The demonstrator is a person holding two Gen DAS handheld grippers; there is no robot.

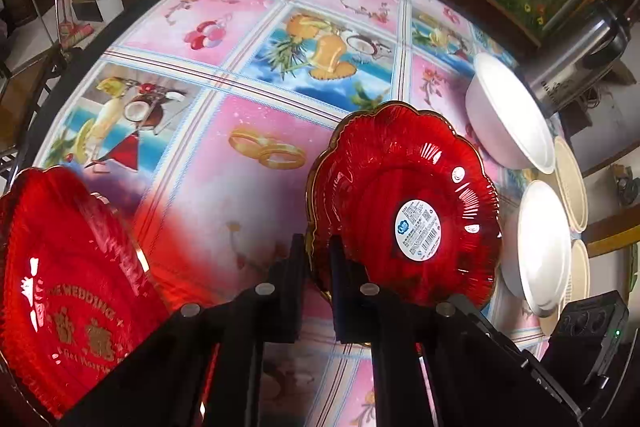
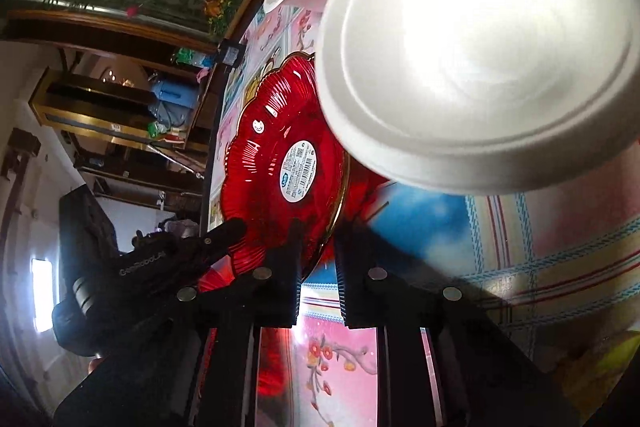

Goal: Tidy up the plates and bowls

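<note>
A: Both sets of tongs are pinching the same red plate [image 1: 404, 203], aren't they?

B: It looks that way. The left tongs [image 1: 316, 267] are clamped on its near rim, holding it tilted above the desk [image 1: 240, 195], label side towards the camera. In the other view the right tongs [image 2: 318, 251] are closing on the lower edge of that plate, though whether the pads are really biting or only lying beside the rim I cannot tell.

A: So what is worrying you?

B: Two grips on one thin, glossy scalloped rim. If the hands are pulling in different directions, I think the plate is going to twist or slip out and drop onto the desk.

A: And the white bowl [image 2: 476, 47]?

B: It is sitting just beside the plate, overlapping it in the right view. More white bowls [image 1: 544, 247] are standing close along the desk's edge. A swing of the plate is likely to knock one of them off.

A: The other red plate [image 1: 68, 267]?

B: It is lying well apart at the left, printed with gold wedding lettering. Stacking onto it means carrying the plate across, and an edge grip is risking a wobble the whole way.
</note>
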